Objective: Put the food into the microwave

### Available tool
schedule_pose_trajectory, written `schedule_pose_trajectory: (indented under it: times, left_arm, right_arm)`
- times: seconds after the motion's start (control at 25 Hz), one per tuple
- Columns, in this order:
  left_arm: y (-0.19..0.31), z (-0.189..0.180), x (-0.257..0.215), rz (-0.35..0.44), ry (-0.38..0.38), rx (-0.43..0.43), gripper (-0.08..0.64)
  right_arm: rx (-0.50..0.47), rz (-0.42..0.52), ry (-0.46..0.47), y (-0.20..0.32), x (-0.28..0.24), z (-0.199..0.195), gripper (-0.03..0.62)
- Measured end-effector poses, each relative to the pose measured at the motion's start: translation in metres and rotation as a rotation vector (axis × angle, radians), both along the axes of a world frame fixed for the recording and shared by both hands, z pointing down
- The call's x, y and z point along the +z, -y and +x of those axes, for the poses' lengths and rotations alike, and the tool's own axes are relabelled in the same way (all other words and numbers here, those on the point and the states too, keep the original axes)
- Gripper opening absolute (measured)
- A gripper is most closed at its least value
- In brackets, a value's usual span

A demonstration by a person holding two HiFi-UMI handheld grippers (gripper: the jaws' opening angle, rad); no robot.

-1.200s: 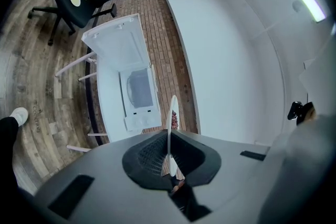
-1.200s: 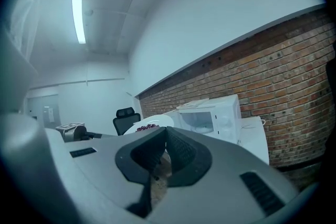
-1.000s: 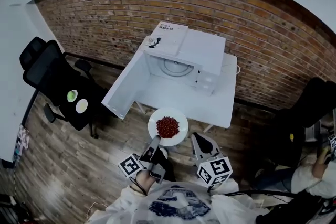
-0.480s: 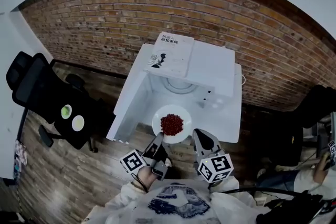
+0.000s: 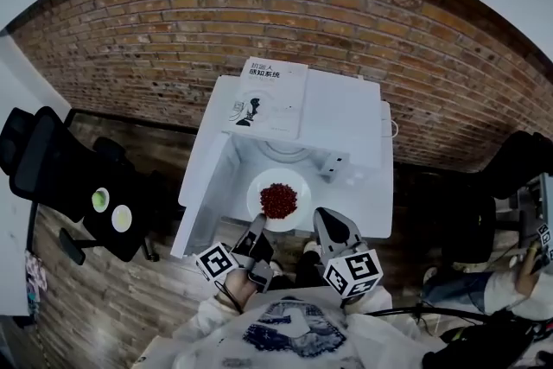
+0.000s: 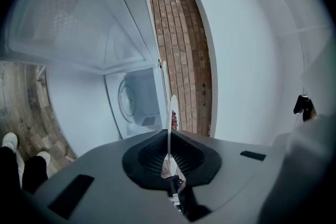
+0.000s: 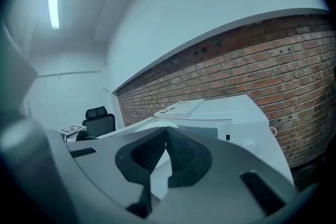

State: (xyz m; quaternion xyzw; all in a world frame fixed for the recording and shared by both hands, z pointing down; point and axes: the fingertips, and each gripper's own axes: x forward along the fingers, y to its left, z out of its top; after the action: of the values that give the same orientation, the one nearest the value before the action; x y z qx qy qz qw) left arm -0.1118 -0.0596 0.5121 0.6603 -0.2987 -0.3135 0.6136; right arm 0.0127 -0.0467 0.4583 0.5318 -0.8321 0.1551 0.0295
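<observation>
A: Gripping the near rim of the white plate (image 5: 278, 199) is our left gripper (image 5: 257, 231). Its jaws are clenched on that edge, and in the left gripper view we see the plate edge-on, running straight out from between them.

B: And the food?

A: The heap of red food (image 5: 277, 200) sits in the middle of the plate. We have the plate right at the open front of the microwave (image 5: 346, 112), at the mouth of the cavity. It is between the swung-out door (image 5: 200, 186) on the left and the control panel (image 5: 335, 164) on the right. The turntable (image 5: 285, 153) lies just behind the plate, inside the microwave.

B: What about our right gripper (image 5: 323, 219)?

A: Its jaws are pressed together with nothing between them. It hangs in front of the microwave, close beside the right of the plate's rim.

B: Anything else around the microwave?

A: A book (image 5: 268, 97) lies flat on top of it, toward the left side. The microwave stands on a white table (image 5: 376, 216), with the brick wall (image 5: 285, 22) behind it. A black office chair (image 5: 52, 173) stands well to the left of the microwave, beyond the open door.
</observation>
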Motion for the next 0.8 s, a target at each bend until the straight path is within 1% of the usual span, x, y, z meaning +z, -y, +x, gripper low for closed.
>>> schedule_pose_trajectory:
  times: [0.12,0.28,0.56,0.8]
  left_arm:
    - [0.012,0.006,0.003,-0.007,0.004,-0.009,0.017]
    - [0.028,0.016,0.012,-0.017,0.024,-0.033,0.017]
    - [0.055,0.033,0.024,-0.041,0.034,-0.084,0.017]
    - [0.069,0.042,0.029,-0.051,0.052,-0.105,0.017]
  right_arm:
    - [-0.004,0.002,0.014,0.014,0.0,0.007,0.012]
    - [-0.04,0.016,0.018,0.037,-0.002,0.017,0.012]
    - [-0.094,0.022,0.026,0.073,0.001,0.034,0.012]
    - [-0.118,0.014,0.035,0.092,0.005,0.043,0.012]
